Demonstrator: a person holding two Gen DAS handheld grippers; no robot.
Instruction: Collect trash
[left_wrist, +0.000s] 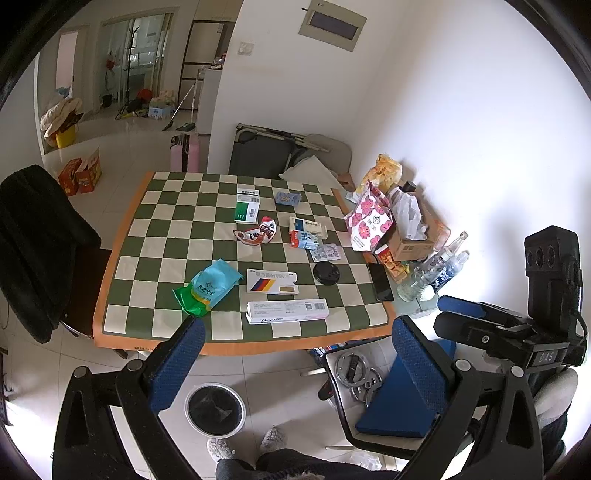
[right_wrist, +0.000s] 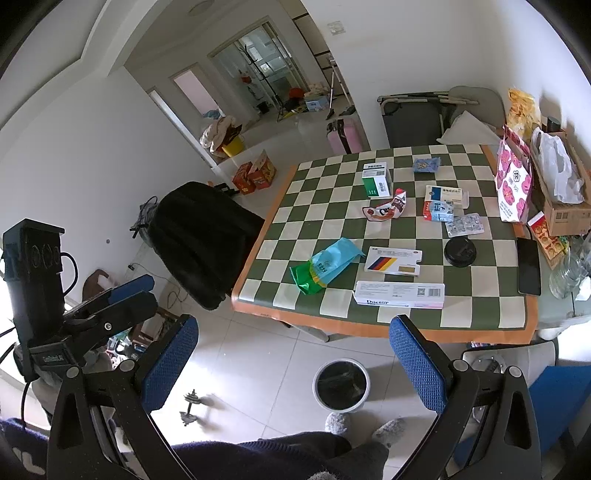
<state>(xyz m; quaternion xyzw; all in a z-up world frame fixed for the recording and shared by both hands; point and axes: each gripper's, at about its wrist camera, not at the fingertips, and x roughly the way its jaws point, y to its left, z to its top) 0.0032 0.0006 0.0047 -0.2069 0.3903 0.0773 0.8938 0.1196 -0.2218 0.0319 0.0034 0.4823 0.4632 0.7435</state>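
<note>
Trash lies on the checkered table (left_wrist: 170, 240) (right_wrist: 332, 206): a blue-green bag (left_wrist: 208, 288) (right_wrist: 327, 264), a long white Doctor box (left_wrist: 287, 311) (right_wrist: 399, 294), a striped box (left_wrist: 271, 281) (right_wrist: 393, 261), a black lid (left_wrist: 326, 273) (right_wrist: 460, 251), a red-white wrapper (left_wrist: 256, 232) (right_wrist: 388, 208), a green-white box (left_wrist: 247, 205) (right_wrist: 376, 180) and blister packs (left_wrist: 327, 253) (right_wrist: 463, 224). A white bin with a black liner (left_wrist: 215, 408) (right_wrist: 341, 384) stands on the floor. My left gripper (left_wrist: 295, 362) and right gripper (right_wrist: 291, 362) are open and empty, held above the floor before the table.
A black-draped chair (left_wrist: 40, 243) (right_wrist: 203, 236) stands left of the table. A pink flowered bag (left_wrist: 369, 218) (right_wrist: 513, 181), a cardboard box, bottles (left_wrist: 432, 271) and a phone (left_wrist: 382, 282) (right_wrist: 528, 266) crowd the right side. A chair with a blue board (left_wrist: 402, 402) and a dumbbell (right_wrist: 190, 406) are near.
</note>
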